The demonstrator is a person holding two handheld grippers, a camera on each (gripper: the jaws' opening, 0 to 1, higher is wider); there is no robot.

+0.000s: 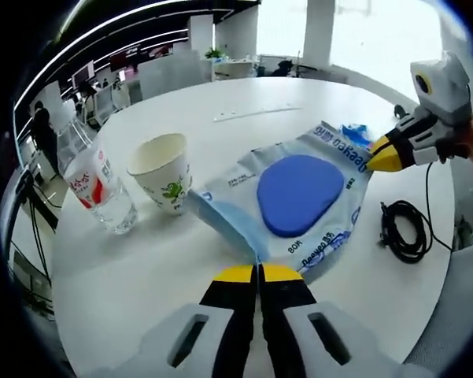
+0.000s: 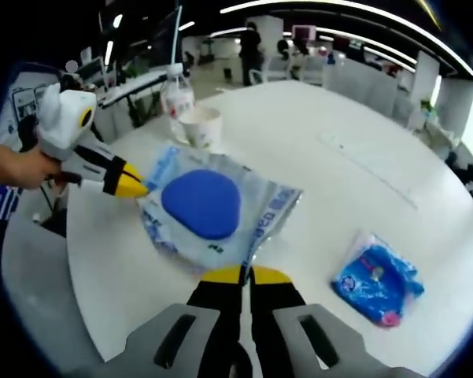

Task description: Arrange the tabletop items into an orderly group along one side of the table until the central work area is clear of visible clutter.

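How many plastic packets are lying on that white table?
2. A large wipes pack with a blue oval lid lies between the two grippers, each shut on an edge. A small blue packet lies apart, on the right gripper's side. More may lie out of view.

On the table there is one big pack of wipes (image 1: 299, 201) with a blue lid, one small blue packet (image 2: 376, 278), one paper cup (image 1: 162, 172), one water bottle (image 1: 97, 185) and one black cable (image 1: 404, 231)
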